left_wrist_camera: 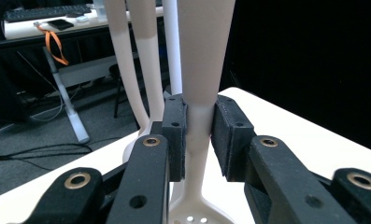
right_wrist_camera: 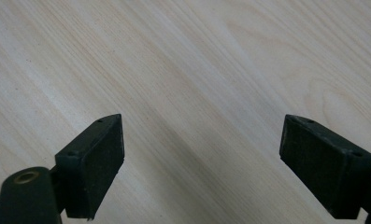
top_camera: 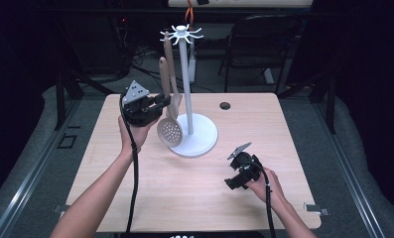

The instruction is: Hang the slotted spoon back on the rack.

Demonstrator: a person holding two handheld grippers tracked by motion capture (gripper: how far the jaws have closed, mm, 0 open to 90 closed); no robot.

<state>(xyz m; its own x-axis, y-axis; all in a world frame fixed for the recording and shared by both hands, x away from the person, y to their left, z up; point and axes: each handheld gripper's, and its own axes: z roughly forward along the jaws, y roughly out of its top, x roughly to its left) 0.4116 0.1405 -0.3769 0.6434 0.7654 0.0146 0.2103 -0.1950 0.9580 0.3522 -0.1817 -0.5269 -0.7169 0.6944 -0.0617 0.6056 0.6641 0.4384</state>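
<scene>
The left gripper (top_camera: 161, 102) is pinching the handle of the slotted spoon (top_camera: 168, 126). The left gripper view makes that plain: both black pads (left_wrist_camera: 174, 133) press flat against the pale handle (left_wrist_camera: 199, 116) just above where it widens into the perforated bowl. From above, that contact is tucked behind the gripper's body, but the high view gives the whole spoon: it stands nearly upright, handle end up and bowl down, its long axis leaning slightly, the bowl over the rim of the rack's round base (top_camera: 204, 141). A second utensil (top_camera: 173, 74) hangs from the hook ring at the top of the rack's post (top_camera: 186, 79), right beside it.

The left forearm reaches up from the near edge, the hand wrapped under the gripper, which points level toward the post.

The right gripper (top_camera: 234, 182) lies low over the table (top_camera: 135, 198) near the front right, jaws spread wide with bare wood (right_wrist_camera: 202, 93) between them.
</scene>
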